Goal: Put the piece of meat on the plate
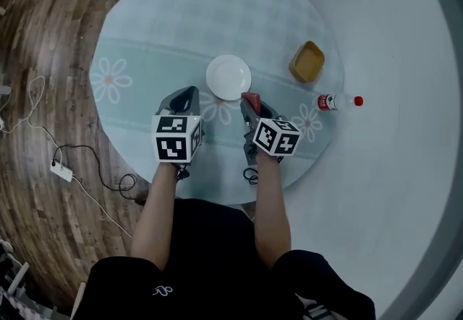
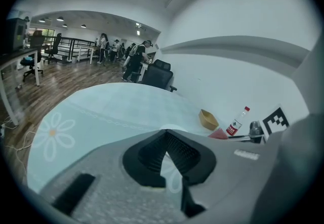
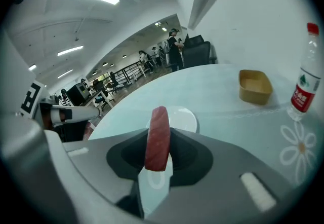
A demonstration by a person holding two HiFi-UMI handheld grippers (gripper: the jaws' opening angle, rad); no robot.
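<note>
Right tongs (image 3: 158, 159) clenched on the piece of meat (image 3: 158, 137), gripped upright on edge, just beside the near right rim of the plate (image 1: 228, 77) on the bench (image 1: 181, 14). Nothing between the left tongs (image 2: 166, 139), pressed together near left of the plate. Best to carry the meat far and left over the plate's middle, lower until nearly touching, tip it flat, then ease apart slowly, other tongs well off the rim.
</note>
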